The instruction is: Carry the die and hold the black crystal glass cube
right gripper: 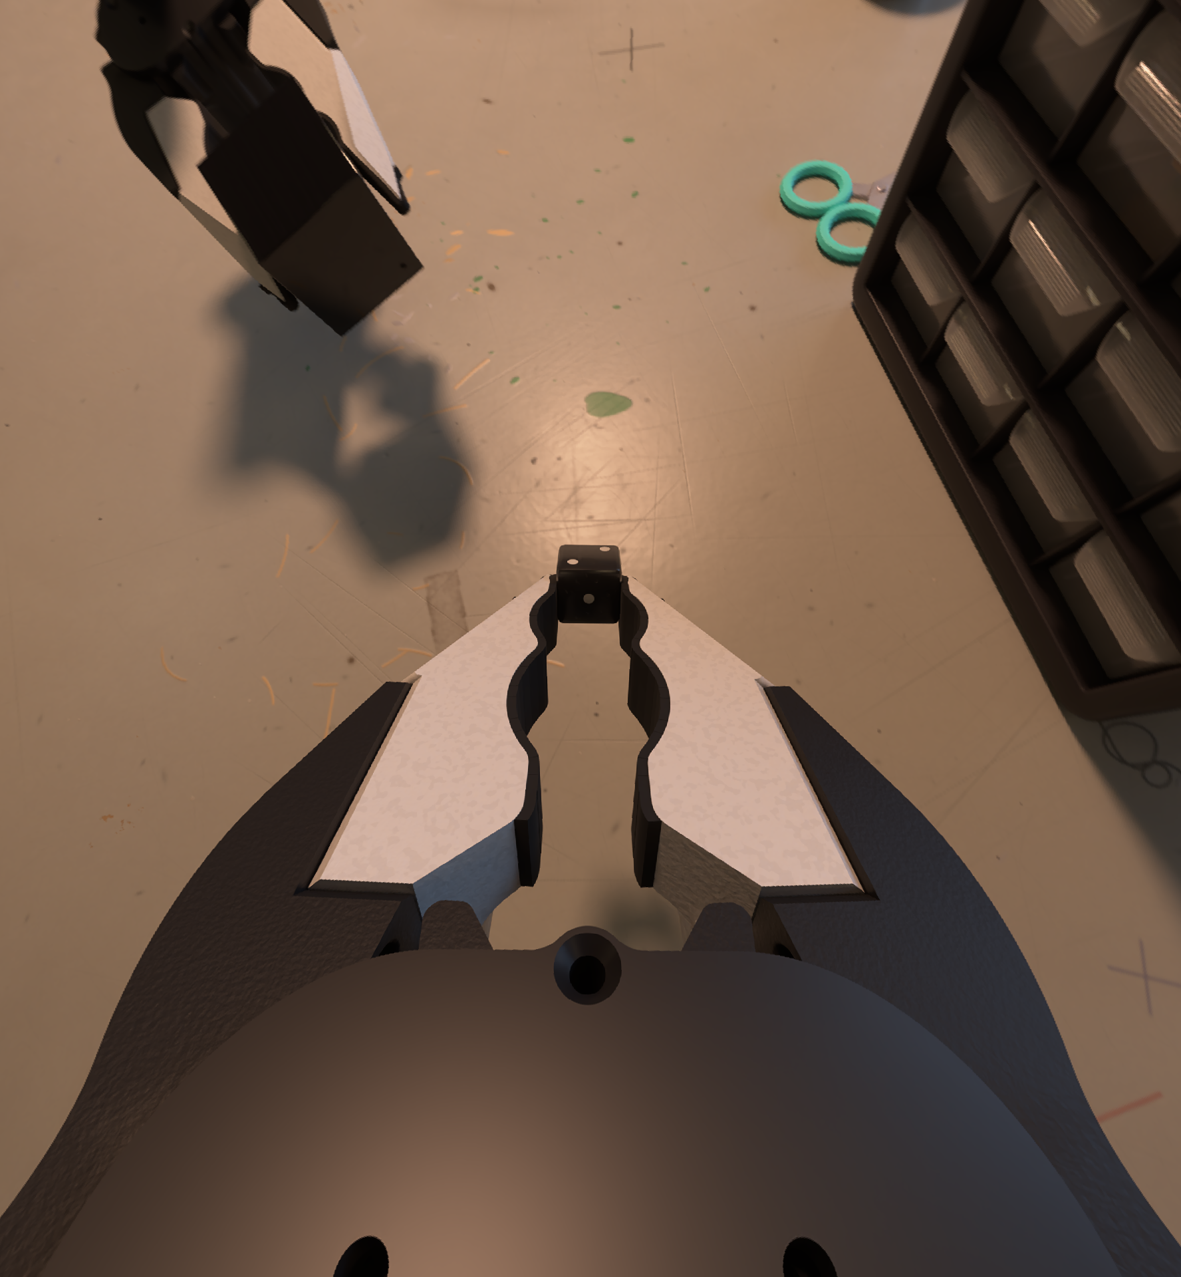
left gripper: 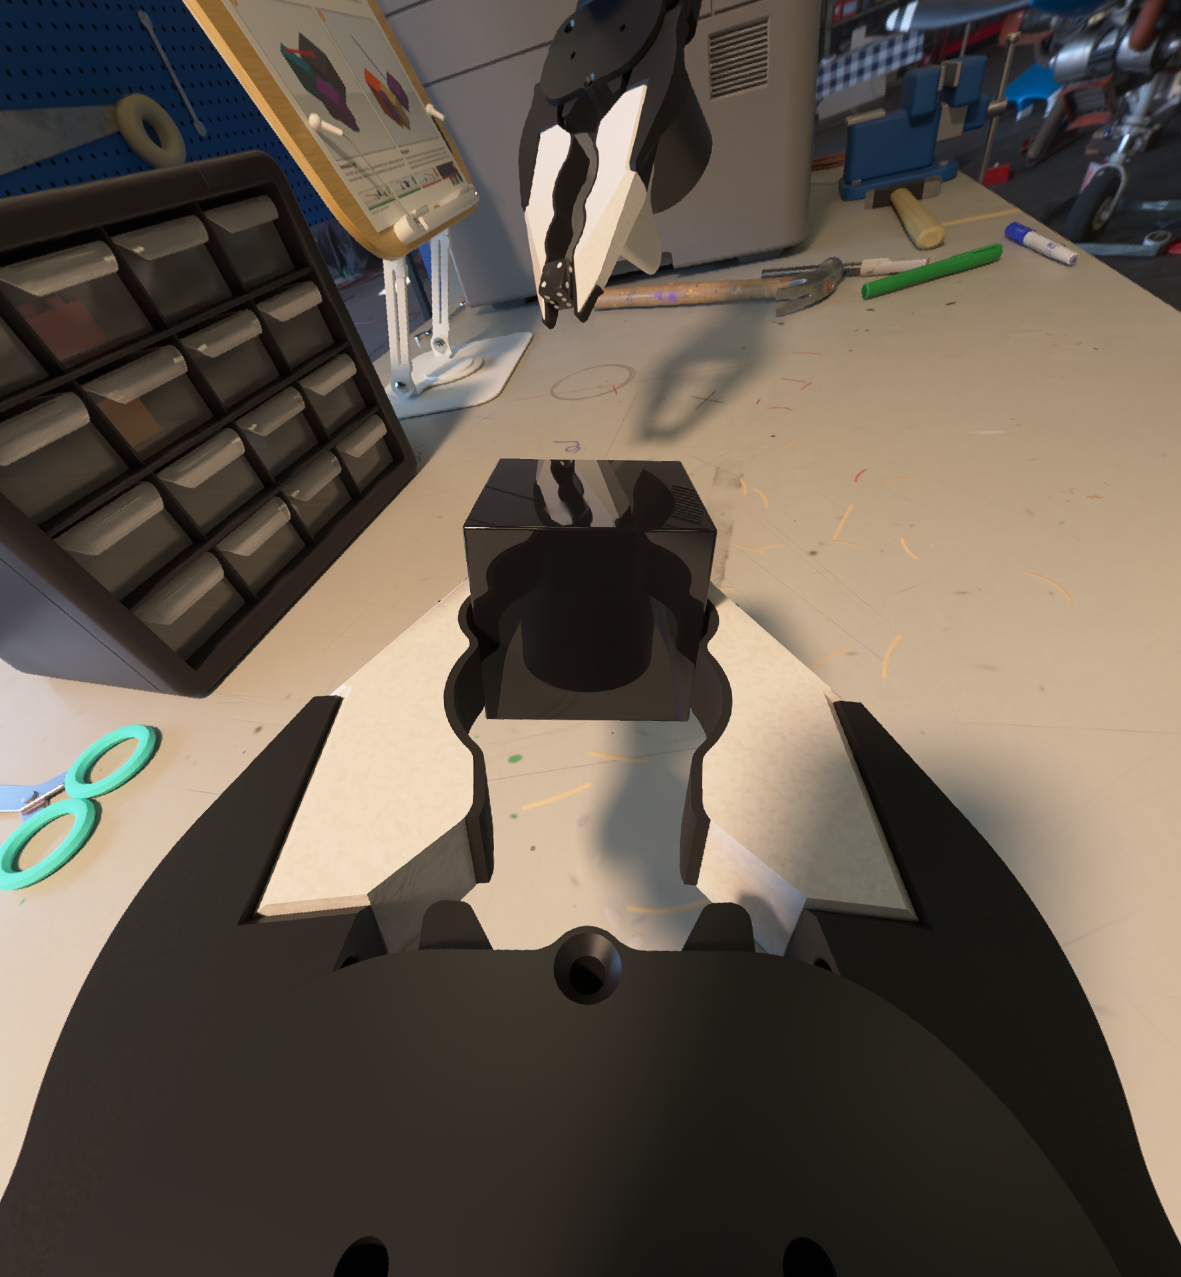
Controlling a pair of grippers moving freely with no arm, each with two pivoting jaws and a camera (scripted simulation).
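Observation:
My left gripper (left gripper: 588, 622) is shut on the black crystal glass cube (left gripper: 588, 594), a glossy black block held between the fingertips above the workbench. It also shows in the right wrist view (right gripper: 325, 235), up at the far left with its shadow on the bench below. My right gripper (right gripper: 588, 594) is shut on the die (right gripper: 588, 584), a small black cube with white pips, pinched at the very tips above the bench. In the left wrist view the right gripper (left gripper: 567, 304) hangs tips-down beyond the cube, with the die (left gripper: 555, 285) between its tips.
A dark drawer cabinet (left gripper: 159, 428) stands at the left and shows at the right of the right wrist view (right gripper: 1085, 345). Teal-handled scissors (left gripper: 69, 808) lie near it. A clipboard stand (left gripper: 436, 345), a hammer (left gripper: 726, 287), a green marker (left gripper: 933, 269) and a blue vise (left gripper: 905, 145) sit farther back.

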